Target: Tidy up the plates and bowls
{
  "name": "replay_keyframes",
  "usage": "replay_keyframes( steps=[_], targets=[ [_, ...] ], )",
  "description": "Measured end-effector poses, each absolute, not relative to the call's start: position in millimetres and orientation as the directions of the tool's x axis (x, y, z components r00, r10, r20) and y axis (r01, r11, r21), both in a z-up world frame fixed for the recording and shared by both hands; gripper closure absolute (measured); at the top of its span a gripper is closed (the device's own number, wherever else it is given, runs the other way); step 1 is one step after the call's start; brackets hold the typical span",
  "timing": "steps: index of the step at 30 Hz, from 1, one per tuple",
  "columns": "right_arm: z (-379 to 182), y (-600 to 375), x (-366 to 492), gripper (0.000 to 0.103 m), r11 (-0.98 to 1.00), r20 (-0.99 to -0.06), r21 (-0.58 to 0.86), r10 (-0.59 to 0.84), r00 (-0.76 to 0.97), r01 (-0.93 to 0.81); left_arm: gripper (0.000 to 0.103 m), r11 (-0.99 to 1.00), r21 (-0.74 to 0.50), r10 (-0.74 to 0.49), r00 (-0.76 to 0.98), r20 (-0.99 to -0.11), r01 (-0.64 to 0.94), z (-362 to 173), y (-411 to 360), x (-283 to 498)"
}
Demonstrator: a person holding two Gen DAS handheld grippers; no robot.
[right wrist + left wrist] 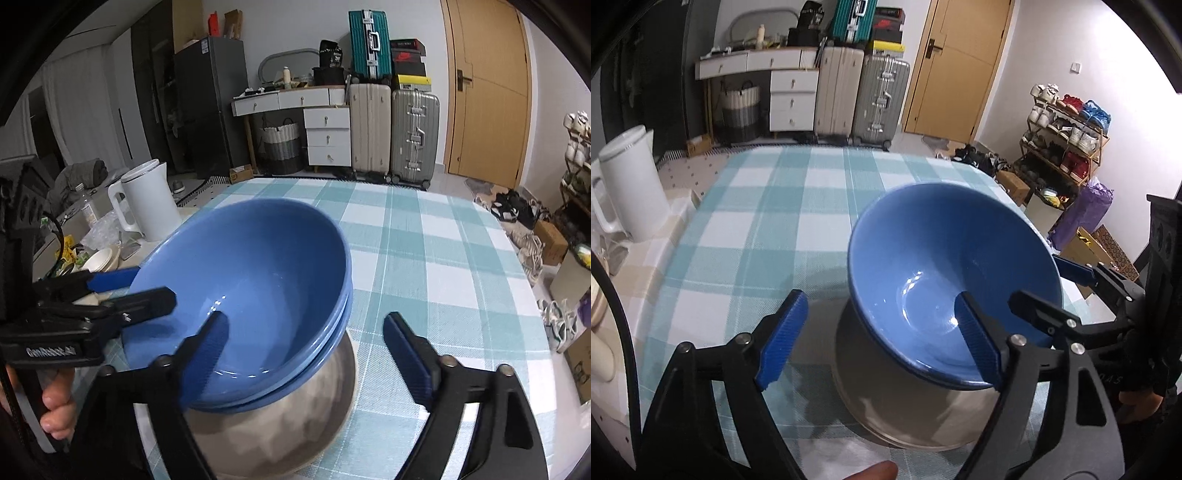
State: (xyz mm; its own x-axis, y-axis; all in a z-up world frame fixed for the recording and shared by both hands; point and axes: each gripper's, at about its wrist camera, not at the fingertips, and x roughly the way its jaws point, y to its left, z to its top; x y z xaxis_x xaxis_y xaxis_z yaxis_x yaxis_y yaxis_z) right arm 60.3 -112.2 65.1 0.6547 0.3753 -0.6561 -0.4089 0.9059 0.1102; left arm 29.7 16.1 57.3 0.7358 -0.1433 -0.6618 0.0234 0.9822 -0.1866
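Two nested blue bowls [934, 266] sit tilted above a pale plate [905, 413] on the checked tablecloth. They also show in the right wrist view [258, 266] over the plate [280, 435]. My left gripper [882, 343] is open: one blue finger lies inside the bowl near its rim, the other hangs outside to the left. My right gripper [314, 358] is open too, one finger inside the bowl at its near rim, the other off to the right. Each gripper shows in the other's view at the bowl's side rim.
A white kettle [147, 199] stands at the table's left edge [628, 184], with small dishes and clutter [99, 258] beside it. Checked tablecloth [424, 240] stretches beyond the bowls. Suitcases, drawers, a door and a shoe rack stand in the room behind.
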Motion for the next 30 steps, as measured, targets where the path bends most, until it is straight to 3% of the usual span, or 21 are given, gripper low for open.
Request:
replay_keyframes(
  steps=[1, 3, 17, 30],
  targets=[
    [65, -113, 59, 0.010, 0.906, -0.656, 0.101, 0.371, 0.657, -0.410, 0.016, 0.983, -0.181, -0.140, 0.740, -0.658, 0.024, 59, 17, 27],
    [66, -114, 56, 0.004, 0.909, -0.652, 0.088, 0.361, 0.667, -0.406, 0.001, 0.986, -0.165, -0.131, 0.759, -0.638, 0.031, 62, 19, 22],
    [80, -138, 14, 0.001, 0.868, -0.497, 0.074, 0.459, 0.737, -0.491, 0.001, 0.990, -0.120, -0.127, 0.865, -0.486, 0.078, 82, 27, -38],
    [61, -173, -15, 0.001, 0.834, -0.408, 0.118, 0.535, 0.740, -0.539, 0.001, 0.991, -0.071, -0.130, 0.903, -0.408, 0.111, 62, 39, -74]
  ],
)
